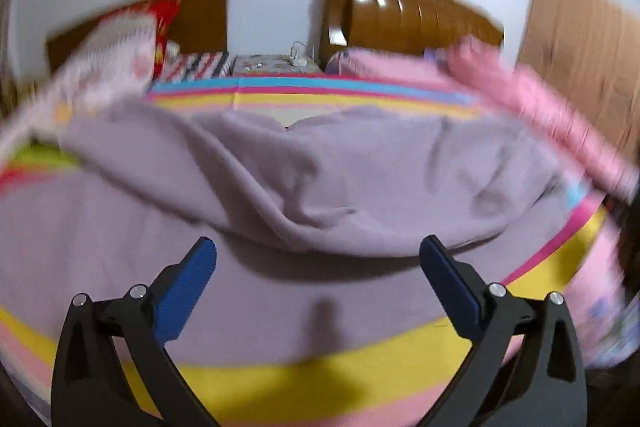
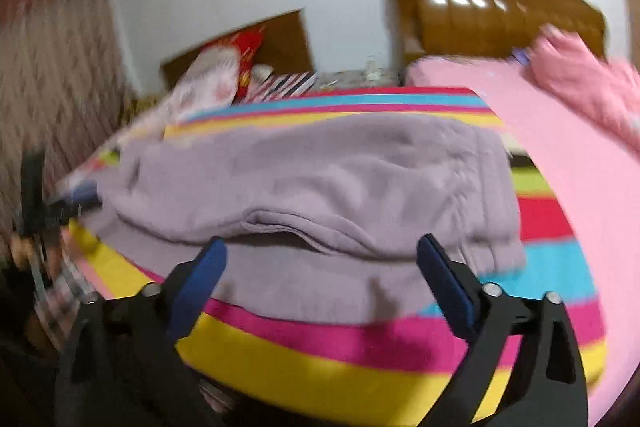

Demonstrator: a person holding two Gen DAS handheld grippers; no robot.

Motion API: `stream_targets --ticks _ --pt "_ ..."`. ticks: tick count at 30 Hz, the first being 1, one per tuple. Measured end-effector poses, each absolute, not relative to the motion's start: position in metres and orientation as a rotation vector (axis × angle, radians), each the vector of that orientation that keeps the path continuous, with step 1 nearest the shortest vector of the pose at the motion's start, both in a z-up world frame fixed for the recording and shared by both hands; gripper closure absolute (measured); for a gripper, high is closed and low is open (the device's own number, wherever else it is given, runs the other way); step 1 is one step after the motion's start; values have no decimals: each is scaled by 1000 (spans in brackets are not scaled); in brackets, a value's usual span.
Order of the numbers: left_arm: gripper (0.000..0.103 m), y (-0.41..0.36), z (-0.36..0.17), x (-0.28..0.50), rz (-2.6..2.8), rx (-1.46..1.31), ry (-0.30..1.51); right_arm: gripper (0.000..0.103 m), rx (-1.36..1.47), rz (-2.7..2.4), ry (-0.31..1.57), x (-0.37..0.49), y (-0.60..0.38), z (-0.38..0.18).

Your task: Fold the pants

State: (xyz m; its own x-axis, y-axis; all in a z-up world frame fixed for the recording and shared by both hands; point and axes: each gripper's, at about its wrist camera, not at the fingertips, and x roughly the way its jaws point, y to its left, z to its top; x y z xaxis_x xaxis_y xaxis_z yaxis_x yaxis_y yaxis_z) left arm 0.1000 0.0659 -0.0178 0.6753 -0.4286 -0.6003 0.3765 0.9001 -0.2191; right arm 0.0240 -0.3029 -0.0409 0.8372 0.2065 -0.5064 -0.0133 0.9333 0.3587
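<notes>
Mauve pants [image 1: 320, 179] lie on a bed with a striped sheet [image 1: 320, 367], an upper layer folded over a lower one. My left gripper [image 1: 318, 247] hangs just above the lower layer, near the folded edge, its blue pads [image 1: 184, 291] wide apart and nothing between them. In the right wrist view the same pants [image 2: 312, 179] show a folded rim near the front. My right gripper [image 2: 322, 247] stands open over that rim, its blue pads [image 2: 448, 287] apart from the cloth.
A pink blanket [image 2: 568, 155] covers the bed's right side. Pillows [image 1: 120, 43] and a wooden headboard [image 1: 420, 15] stand at the back, with a curtain [image 2: 52, 67] at the left. The other gripper [image 2: 40, 203] shows dimly at the left edge of the right wrist view.
</notes>
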Motion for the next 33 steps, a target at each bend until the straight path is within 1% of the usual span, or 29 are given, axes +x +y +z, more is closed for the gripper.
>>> stream_targets --ticks 1,3,5,6,10,13,15,17,18,20,24,25,26,27,28,29,30,31,33 --pt "2 72 -19 102 -463 -142 709 24 435 122 561 24 -310 -45" --pt "2 82 -25 110 -473 -319 776 27 542 119 575 33 -320 -52" --pt "2 88 -30 118 -453 -407 815 34 612 67 629 51 -328 -60" --pt "2 91 -30 122 -434 -424 825 34 636 40 646 57 -332 -62" --pt "2 95 -23 131 -425 -449 820 34 755 -38 671 69 -344 -74" --pt "2 96 -22 139 -440 -460 840 37 831 -65 679 76 -355 -79" --pt "2 88 -20 149 -452 -450 866 41 857 -75 691 82 -358 -81" --pt "2 93 -20 154 -443 -433 883 52 857 -89 708 87 -359 -83" --pt "2 90 -20 160 -434 -428 893 54 863 -90 713 90 -362 -85" --pt "2 89 -22 169 -418 -443 923 63 867 -94 718 88 -364 -88" --pt "3 88 -27 184 -388 -482 973 67 867 -86 715 87 -366 -90" --pt "5 87 -29 187 -356 -462 982 68 861 -85 715 85 -365 -90" --pt "10 86 -31 188 -335 -445 986 69 855 -84 715 84 -364 -90" --pt "29 84 -32 191 -331 -438 992 69 853 -82 712 79 -363 -91" --pt "58 83 -34 197 -318 -422 1014 70 852 -82 710 77 -363 -91" --pt "72 83 -37 198 -296 -406 1022 71 852 -81 708 76 -364 -93" --pt "92 86 -37 199 -281 -397 1016 72 851 -81 707 75 -364 -93" --pt "98 92 -35 202 -291 -415 1003 76 853 -90 706 74 -365 -93" --pt "98 107 -29 204 -341 -497 965 82 864 -90 701 72 -367 -91"
